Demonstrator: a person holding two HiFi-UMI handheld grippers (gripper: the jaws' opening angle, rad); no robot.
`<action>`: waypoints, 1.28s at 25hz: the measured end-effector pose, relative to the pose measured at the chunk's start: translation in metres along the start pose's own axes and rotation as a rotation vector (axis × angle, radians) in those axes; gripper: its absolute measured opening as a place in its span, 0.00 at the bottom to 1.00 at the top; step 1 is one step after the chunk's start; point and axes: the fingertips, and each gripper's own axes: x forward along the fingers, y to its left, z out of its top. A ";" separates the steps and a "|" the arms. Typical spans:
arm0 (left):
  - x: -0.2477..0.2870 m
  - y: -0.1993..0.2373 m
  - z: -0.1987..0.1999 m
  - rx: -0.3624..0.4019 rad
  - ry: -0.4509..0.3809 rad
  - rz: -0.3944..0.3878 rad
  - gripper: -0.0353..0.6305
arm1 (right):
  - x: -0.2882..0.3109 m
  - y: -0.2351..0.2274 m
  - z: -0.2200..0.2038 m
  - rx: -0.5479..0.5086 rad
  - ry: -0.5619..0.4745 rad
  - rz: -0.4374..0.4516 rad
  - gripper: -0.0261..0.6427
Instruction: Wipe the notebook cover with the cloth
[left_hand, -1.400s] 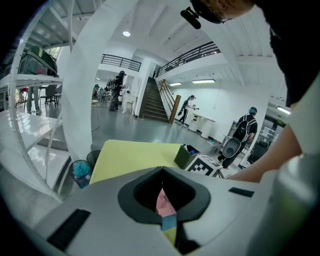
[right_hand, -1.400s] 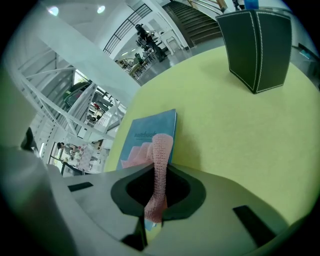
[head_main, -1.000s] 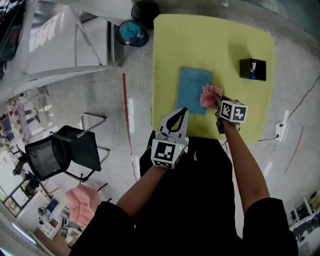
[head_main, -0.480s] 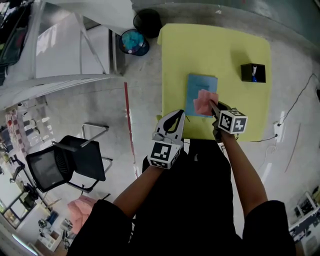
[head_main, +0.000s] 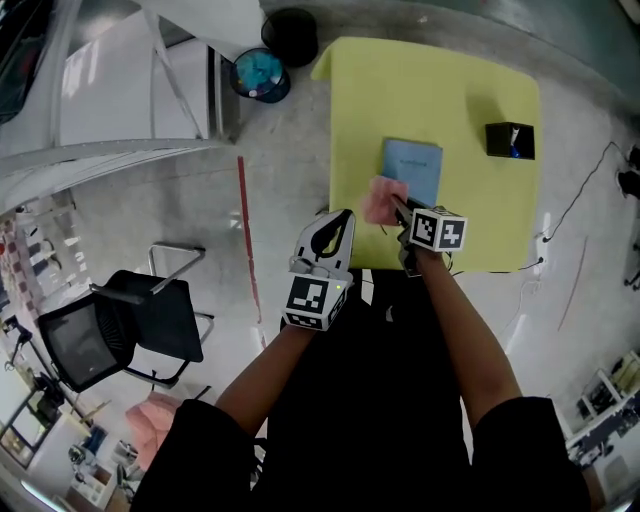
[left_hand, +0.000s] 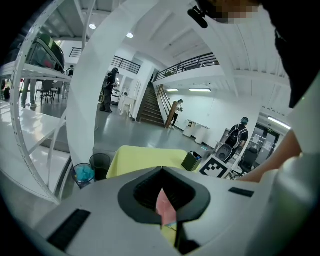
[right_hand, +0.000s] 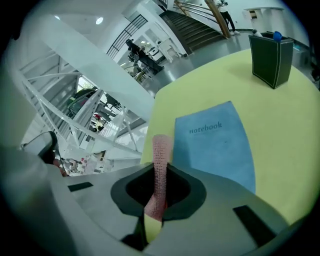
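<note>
Dragged leftward since a moment ago, the pink cloth (head_main: 383, 200) pinched in the right gripper (head_main: 397, 207) now sits at the near-left corner of the blue notebook (head_main: 415, 168) on the yellow table (head_main: 450, 90), so I'd sweep back across in flat, overlapping strokes, with the left gripper (head_main: 343, 216) idle, closed and empty.

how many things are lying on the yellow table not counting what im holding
2: the blue notebook near the middle of the table, and a black box toward its far right. The pink cloth is clamped in the right gripper. Nothing appears hidden.
</note>
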 end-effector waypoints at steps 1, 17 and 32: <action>-0.001 0.001 -0.003 -0.005 0.001 -0.001 0.06 | 0.005 -0.001 -0.003 0.004 0.004 -0.004 0.10; -0.021 0.009 -0.025 -0.010 0.019 -0.001 0.06 | 0.041 -0.027 -0.036 -0.071 0.050 -0.079 0.10; -0.018 0.004 -0.033 -0.009 0.036 0.032 0.06 | 0.041 -0.035 -0.043 -0.077 0.051 -0.102 0.10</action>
